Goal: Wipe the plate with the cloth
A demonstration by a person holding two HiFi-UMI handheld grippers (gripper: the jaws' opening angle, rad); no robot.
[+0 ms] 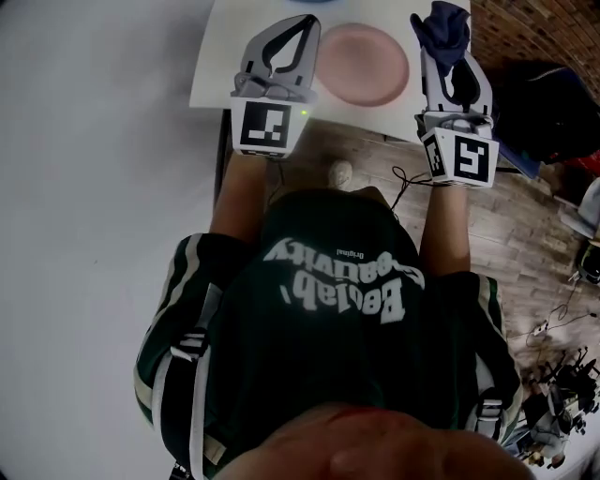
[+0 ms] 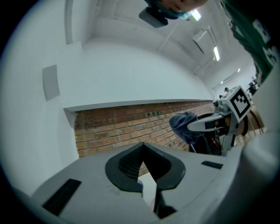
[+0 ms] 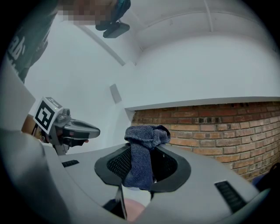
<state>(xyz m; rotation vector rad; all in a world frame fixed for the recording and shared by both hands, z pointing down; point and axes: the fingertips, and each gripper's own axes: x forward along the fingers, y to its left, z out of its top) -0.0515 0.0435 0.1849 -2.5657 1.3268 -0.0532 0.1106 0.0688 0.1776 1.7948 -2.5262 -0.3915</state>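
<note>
White worktop [image 1: 217,80] fills the top of the head view, with a red brick wall [image 2: 122,127] behind it. At the left, the left tongs [image 1: 305,23] are pressed together and hold nothing; they hover over the worktop just beside the plate. In the middle, the round pink plate [image 1: 364,64] lies flat on the worktop, close to its near edge and between both tongs. At the right, the right tongs [image 1: 448,54] are clamped on the dark blue knitted cloth [image 1: 442,26], which is bunched above the tips and not yet on the plate. I think nothing steadies the plate, so a hard wipe could push it off the edge. The cloth seems pinched at one fold only and may slip out.
</note>
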